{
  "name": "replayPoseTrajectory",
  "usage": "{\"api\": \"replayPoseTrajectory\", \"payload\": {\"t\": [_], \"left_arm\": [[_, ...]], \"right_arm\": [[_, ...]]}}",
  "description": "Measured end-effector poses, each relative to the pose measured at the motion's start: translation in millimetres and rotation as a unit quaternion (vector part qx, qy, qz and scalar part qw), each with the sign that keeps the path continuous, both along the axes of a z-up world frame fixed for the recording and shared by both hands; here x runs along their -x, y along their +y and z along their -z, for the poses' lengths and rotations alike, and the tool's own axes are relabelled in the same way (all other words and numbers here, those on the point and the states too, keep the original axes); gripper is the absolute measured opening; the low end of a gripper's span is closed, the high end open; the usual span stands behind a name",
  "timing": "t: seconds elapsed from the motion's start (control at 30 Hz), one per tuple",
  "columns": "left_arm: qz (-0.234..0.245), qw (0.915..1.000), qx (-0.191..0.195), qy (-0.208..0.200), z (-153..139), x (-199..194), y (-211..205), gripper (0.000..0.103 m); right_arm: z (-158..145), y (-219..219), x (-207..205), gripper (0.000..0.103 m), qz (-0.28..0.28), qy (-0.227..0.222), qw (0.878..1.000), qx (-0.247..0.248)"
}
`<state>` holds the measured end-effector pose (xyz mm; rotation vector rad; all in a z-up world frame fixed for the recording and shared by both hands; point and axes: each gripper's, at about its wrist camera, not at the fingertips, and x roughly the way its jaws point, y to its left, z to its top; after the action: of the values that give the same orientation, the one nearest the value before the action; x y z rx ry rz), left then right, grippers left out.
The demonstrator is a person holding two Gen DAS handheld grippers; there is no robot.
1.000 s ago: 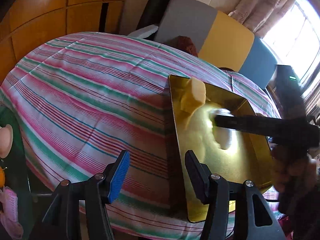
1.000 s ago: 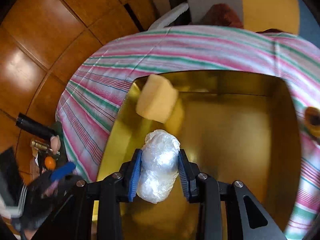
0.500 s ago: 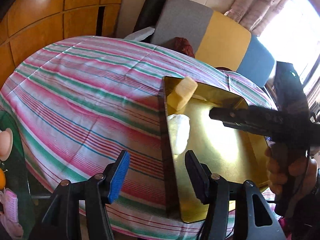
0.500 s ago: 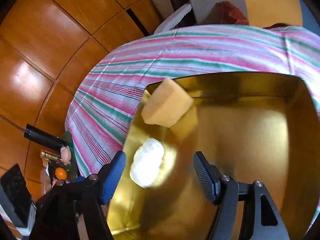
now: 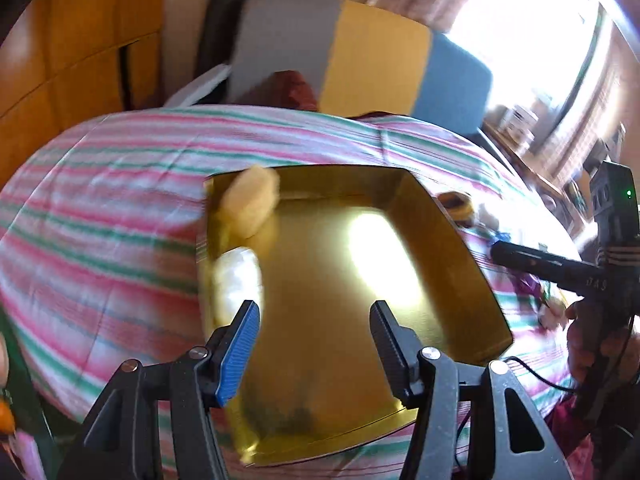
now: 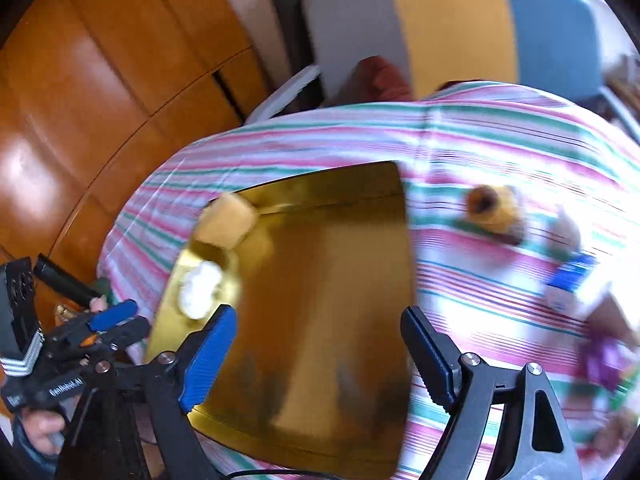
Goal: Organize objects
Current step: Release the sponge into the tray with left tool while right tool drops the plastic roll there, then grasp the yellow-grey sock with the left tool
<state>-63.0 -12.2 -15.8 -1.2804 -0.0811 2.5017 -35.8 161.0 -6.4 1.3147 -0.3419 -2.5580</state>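
Left tool (image 5: 314, 344) wide, empty, over the gold tray's (image 5: 452, 240) near half. Right tool (image 6: 318, 354) wide, empty; lettering on the left tool's body blurred. White bundle (image 5: 236, 280) and sponge (image 5: 250, 200) lie against the tray's left wall; remaining floor bare. Striped table (image 5: 100, 208) beyond.

left gripper (image 5: 314, 336) jaws apart, right gripper (image 6: 320, 344) jaws apart
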Motion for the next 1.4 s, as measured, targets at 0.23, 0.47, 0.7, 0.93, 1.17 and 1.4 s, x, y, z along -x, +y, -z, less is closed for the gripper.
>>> {"api": "replayPoseTrajectory", "payload": {"t": [0.23, 0.47, 0.7, 0.93, 1.17, 1.4], "left_arm": [[0.080, 0.9967, 0.006, 0.011, -19.9, 19.4, 74.2, 0.057], [0.139, 0.9900, 0.022, 0.008, -26.3, 50.6, 155.0, 0.057], [0.161, 0.9861, 0.035, -0.022, -12.2, 90.1, 229.4, 0.063], [0.146, 0.9859, 0.049, -0.066, 21.6, 139.0, 280.7, 0.075], [0.123, 0.9857, 0.069, -0.092, 53.1, 170.9, 303.1, 0.080], [0.136, 0.9850, 0.062, -0.087, 60.7, 158.6, 298.0, 0.040]], "right_arm": [[-1.3, 108.6, -26.5, 0.087, 0.108, 0.002, 0.994, -0.019], [0.8, 202.9, -42.2, 0.088, 0.198, 0.019, 0.980, -0.024], [15.5, 259.0, -52.8, 0.088, 0.275, 0.028, 0.960, 0.039], [8.4, 264.0, -61.1, 0.089, 0.285, 0.048, 0.956, 0.055], [10.2, 257.7, -57.4, 0.090, 0.269, 0.046, 0.961, 0.048], [10.6, 259.3, -56.6, 0.090, 0.272, 0.048, 0.960, 0.036]]}}
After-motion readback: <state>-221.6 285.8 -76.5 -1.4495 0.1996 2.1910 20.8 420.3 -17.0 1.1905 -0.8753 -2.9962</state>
